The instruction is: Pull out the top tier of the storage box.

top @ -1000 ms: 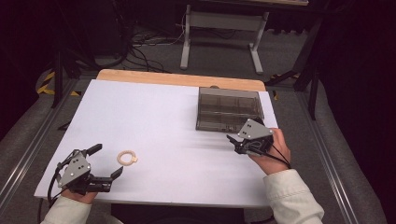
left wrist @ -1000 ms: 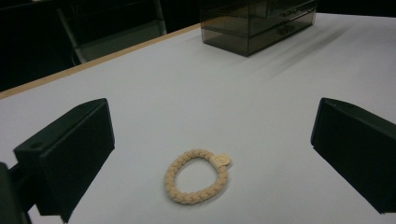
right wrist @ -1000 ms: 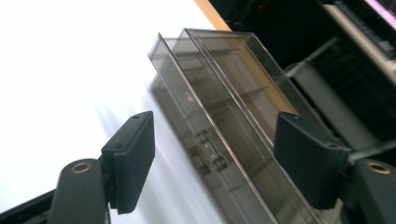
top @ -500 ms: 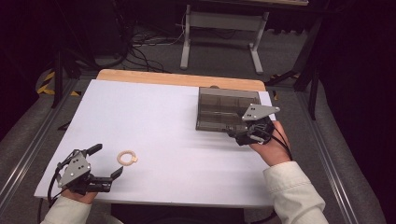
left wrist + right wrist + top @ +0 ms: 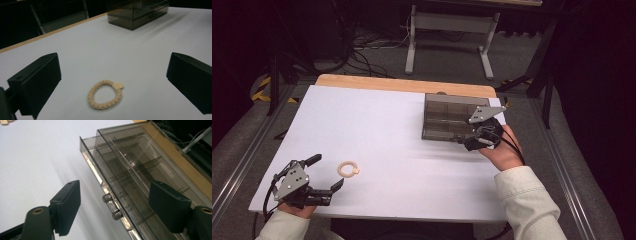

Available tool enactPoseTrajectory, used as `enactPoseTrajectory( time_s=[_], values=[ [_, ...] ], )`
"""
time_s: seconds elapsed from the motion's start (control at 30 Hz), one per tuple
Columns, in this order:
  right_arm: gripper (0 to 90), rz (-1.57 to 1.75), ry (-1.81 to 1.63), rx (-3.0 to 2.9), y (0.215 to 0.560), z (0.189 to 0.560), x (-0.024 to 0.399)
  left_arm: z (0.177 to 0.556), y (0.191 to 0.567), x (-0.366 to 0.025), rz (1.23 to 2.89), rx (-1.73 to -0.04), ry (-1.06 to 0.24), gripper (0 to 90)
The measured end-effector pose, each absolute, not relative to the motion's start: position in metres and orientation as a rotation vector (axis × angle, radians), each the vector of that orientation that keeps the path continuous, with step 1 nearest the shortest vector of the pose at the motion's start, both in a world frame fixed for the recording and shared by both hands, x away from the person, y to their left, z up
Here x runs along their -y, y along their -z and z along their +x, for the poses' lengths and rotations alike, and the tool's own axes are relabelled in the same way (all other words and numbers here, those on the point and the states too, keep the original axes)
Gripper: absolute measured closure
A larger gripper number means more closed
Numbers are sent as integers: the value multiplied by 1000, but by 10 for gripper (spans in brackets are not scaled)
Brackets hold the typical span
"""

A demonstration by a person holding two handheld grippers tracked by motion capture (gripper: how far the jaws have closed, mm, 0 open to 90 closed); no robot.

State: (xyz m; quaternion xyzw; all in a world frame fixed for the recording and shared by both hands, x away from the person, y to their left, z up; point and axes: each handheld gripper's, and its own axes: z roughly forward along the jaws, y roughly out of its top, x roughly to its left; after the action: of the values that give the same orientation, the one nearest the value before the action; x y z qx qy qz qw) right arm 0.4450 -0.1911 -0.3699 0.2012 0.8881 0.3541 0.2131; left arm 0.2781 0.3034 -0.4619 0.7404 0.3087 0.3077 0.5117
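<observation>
Your right tongs (image 5: 110, 207) stand open around the smoky drawer box's (image 5: 452, 117) knobs (image 5: 112, 206), gripping nothing (left tongs (image 5: 112, 82) wide over the braided ring (image 5: 105, 94) on the bench (image 5: 377, 120)); next, pinch a knob.

- In the high view, the right gripper (image 5: 468, 143) lies over the lower right corner of the smoky drawer box (image 5: 447, 117); whether its fingers touch the box is too small to tell.
- The right gripper view cuts the box off at the lower right edge, and its far end runs out at the top.
- The left gripper view cuts the box off at the top edge.
- The tag on the braided ring (image 5: 105, 94) is too small to read.
- The counter (image 5: 377, 125) loses its near edge behind both sleeves in the high view.
</observation>
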Motion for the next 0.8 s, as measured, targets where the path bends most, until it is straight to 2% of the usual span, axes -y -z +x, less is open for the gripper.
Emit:
enactPoseTrajectory(
  time_s=[0.43, 0.8],
  values=[
    [306, 559, -919, -2514, 378, 459, 198, 278, 463, -303, 1779, -745, -720, 5],
    [389, 532, -812, -2576, 388, 463, 192, 278, 463, -303, 1780, -743, -722, 6]
  ],
)
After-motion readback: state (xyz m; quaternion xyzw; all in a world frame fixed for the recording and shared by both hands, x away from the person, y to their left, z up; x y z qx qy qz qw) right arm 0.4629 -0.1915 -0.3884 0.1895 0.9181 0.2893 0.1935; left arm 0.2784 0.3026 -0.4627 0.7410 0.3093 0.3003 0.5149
